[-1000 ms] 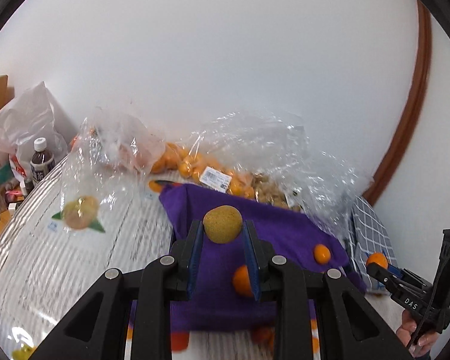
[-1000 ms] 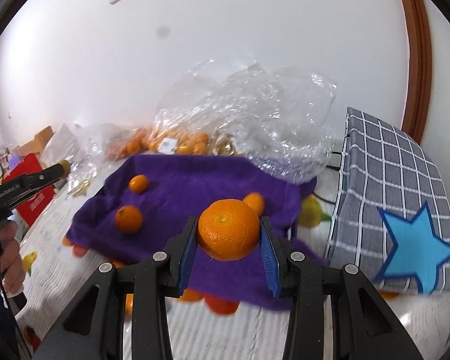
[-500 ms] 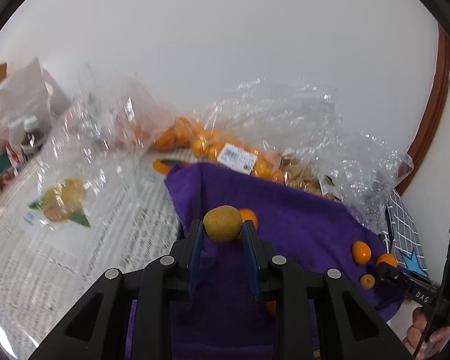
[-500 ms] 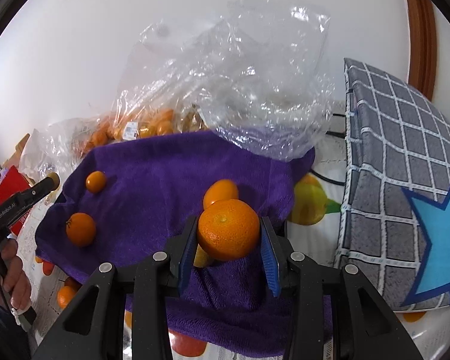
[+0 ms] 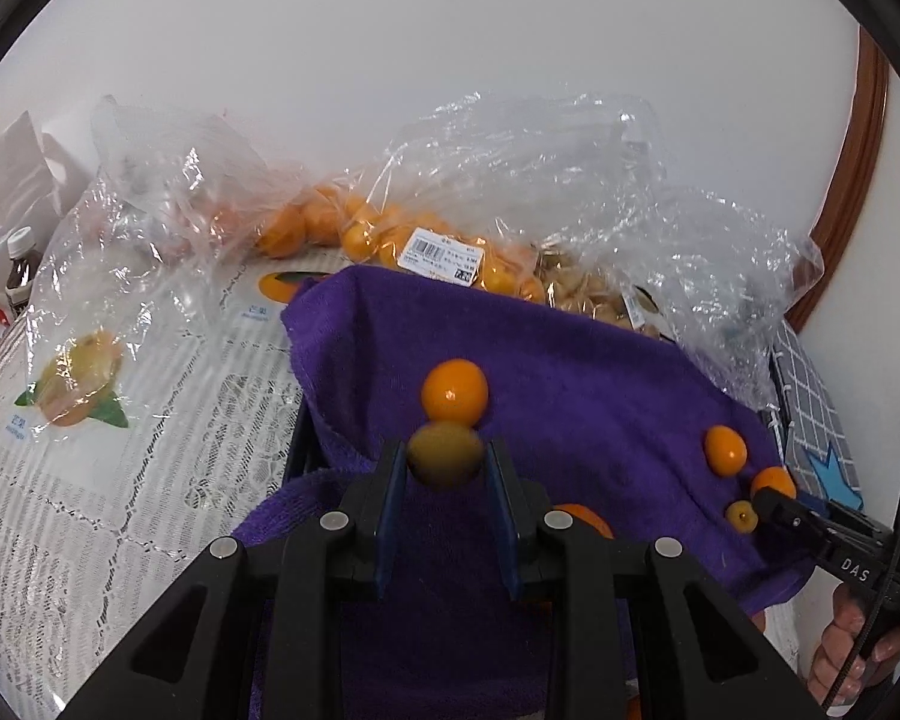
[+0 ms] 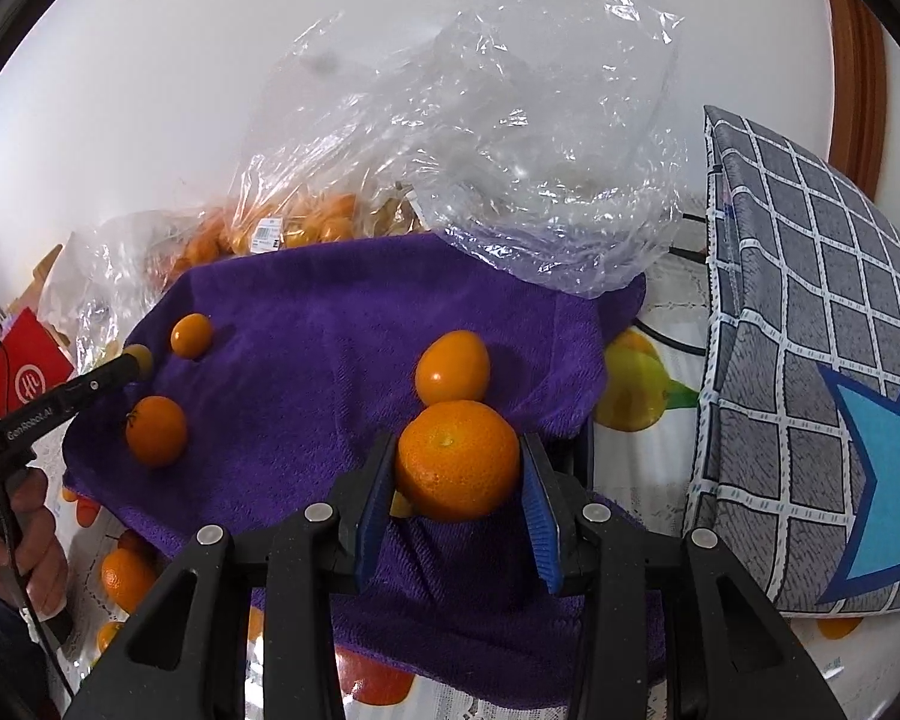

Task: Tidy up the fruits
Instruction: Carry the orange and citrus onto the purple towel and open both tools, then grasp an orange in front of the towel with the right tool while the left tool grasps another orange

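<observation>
My left gripper [image 5: 444, 468] is shut on a small yellow-brown fruit [image 5: 444, 455], held just above the purple towel [image 5: 570, 372]. An orange [image 5: 455, 391] lies on the towel right behind it. My right gripper [image 6: 457, 474] is shut on a large orange [image 6: 457, 468], low over the towel [image 6: 306, 324]; an oval orange fruit [image 6: 453, 365] lies just beyond it. Two more oranges [image 6: 156, 430] [image 6: 191, 335] lie on the towel's left part. The right gripper also shows at the right edge of the left wrist view [image 5: 771, 501].
Clear plastic bags of oranges [image 5: 360, 228] and nuts [image 5: 588, 294] lie behind the towel. A large crumpled empty bag [image 6: 510, 138] overhangs its far edge. A grey checked cushion with a blue star [image 6: 810, 360] stands at the right. A bottle [image 5: 18, 264] stands far left.
Both grippers have moved forward and down over the towel, each still holding its fruit. The fruits on the towel now appear closer.
</observation>
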